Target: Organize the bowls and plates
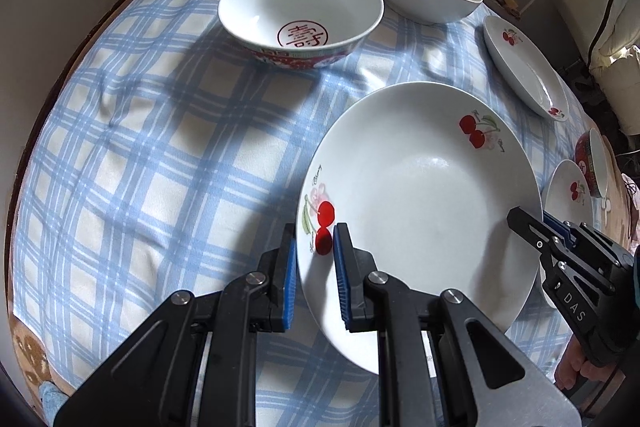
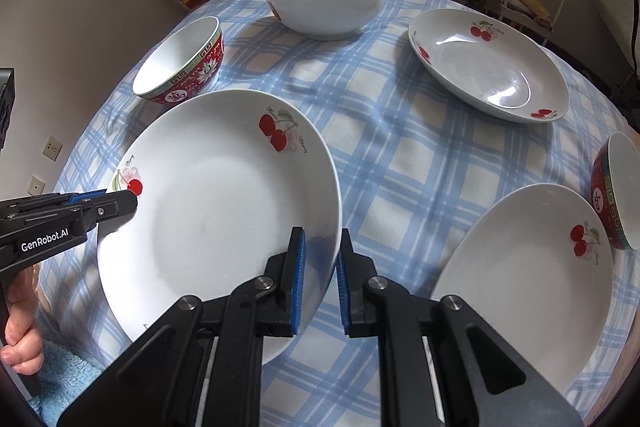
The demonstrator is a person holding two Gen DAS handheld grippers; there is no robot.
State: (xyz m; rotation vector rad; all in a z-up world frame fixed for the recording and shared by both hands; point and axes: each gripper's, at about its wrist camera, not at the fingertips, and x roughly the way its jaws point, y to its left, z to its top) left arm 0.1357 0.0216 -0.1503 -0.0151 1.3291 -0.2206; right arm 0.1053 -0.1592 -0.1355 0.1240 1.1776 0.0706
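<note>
Plates: I am counting three white plates with red cherry pictures. I am holding one plate [image 2: 216, 211] up over the table. A second plate [image 2: 490, 65] is sitting far back on the right. A third plate [image 2: 528, 279] is lying near my right side.
Bowls: I am seeing three bowls. One big plain white bowl [image 2: 328, 3] is at the back. One red patterned bowl [image 2: 184, 67] is sitting behind the held plate. Another red bowl [image 2: 618, 187] is peeking in at the right edge.
Shapes and feel: The plates are looking round, shallow, smooth and shiny. The bowls are looking deep and round. The checked cloth [image 2: 400, 155] is looking soft and a bit wrinkled, in blue and white squares.
Left claw: My left gripper [image 1: 316, 267] is pinching the plate's left rim, right by a cherry, with a blue pad on each side.
Right claw: My right gripper [image 2: 322, 267] is pinching the plate's right rim the same way, nearly closed on the thin edge.
Hands: Bare fingers [image 2: 20, 343] are wrapping round the left handle.
</note>
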